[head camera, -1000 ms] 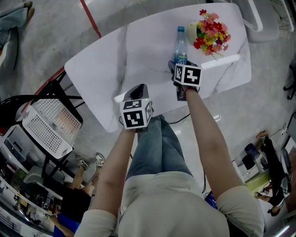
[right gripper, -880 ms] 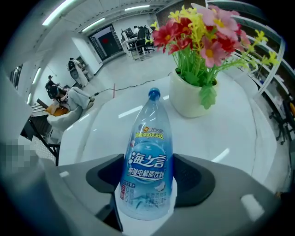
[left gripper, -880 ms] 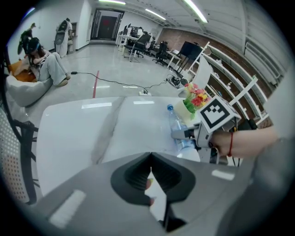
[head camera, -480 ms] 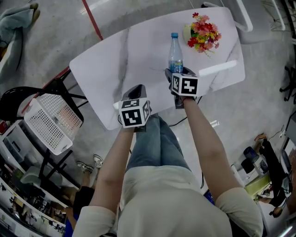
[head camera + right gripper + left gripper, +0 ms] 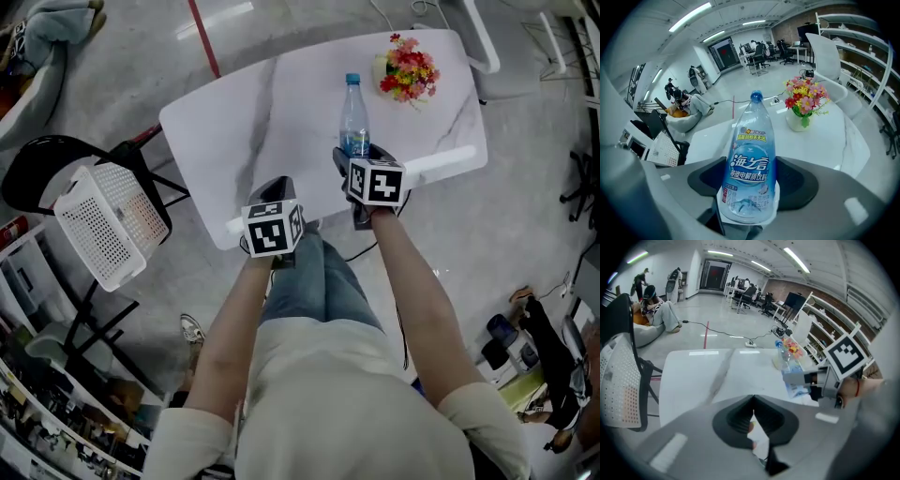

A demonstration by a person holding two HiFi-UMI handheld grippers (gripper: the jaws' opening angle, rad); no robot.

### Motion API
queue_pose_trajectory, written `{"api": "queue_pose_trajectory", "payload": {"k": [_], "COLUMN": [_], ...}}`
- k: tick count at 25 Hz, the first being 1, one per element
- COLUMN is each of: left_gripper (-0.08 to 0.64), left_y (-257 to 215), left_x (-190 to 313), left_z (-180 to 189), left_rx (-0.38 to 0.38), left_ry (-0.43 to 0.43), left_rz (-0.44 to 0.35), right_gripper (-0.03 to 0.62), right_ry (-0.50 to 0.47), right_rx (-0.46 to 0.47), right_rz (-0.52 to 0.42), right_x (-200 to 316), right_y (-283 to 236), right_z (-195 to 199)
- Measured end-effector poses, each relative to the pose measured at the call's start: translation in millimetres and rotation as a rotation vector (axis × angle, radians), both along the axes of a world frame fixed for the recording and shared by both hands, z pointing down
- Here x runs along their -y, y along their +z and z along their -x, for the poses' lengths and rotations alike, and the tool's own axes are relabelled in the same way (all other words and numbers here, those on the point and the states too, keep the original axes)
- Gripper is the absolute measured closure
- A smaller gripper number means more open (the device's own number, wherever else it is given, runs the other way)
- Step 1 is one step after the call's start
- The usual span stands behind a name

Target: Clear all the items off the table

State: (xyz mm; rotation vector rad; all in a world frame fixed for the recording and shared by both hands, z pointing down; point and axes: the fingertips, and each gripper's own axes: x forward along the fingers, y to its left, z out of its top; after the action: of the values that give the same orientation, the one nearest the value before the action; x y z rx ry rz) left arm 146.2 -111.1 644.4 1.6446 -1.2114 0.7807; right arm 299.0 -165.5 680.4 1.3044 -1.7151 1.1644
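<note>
Fingers (image 5: 799, 185) of right gripper (image 5: 749, 187) clamped on water bottle (image 5: 750, 159), flowers (image 5: 804, 101) at 1 o'clock, left gripper (image 5: 752, 400) pressed closed.

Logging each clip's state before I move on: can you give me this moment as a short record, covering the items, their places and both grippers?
table: white marble-patterned top
water bottle: upright, blue cap, between the right gripper's jaws
flower pot: stands on the table's far corner, untouched
right gripper: shut on the water bottle
left gripper: jaws together, nothing held, by the table's near edge
basket: white, perforated, on a black chair beside the table
</note>
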Motion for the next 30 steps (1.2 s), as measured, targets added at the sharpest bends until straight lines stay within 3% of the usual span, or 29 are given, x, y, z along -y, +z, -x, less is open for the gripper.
{"api": "queue_pose_trajectory", "payload": {"k": [30], "left_gripper": [0.552], "left_y": [-90], "left_x": [-121], "left_z": [71], "left_rx": [0.004], "left_ry": [-0.103], "left_rz": [-0.12], "right_gripper": [0.267], "right_ry": [-0.183], "right_rx": [0.087], "right_rz": [-0.137], "right_x": [-128], "right_y": [-129], "right_z": [99]}}
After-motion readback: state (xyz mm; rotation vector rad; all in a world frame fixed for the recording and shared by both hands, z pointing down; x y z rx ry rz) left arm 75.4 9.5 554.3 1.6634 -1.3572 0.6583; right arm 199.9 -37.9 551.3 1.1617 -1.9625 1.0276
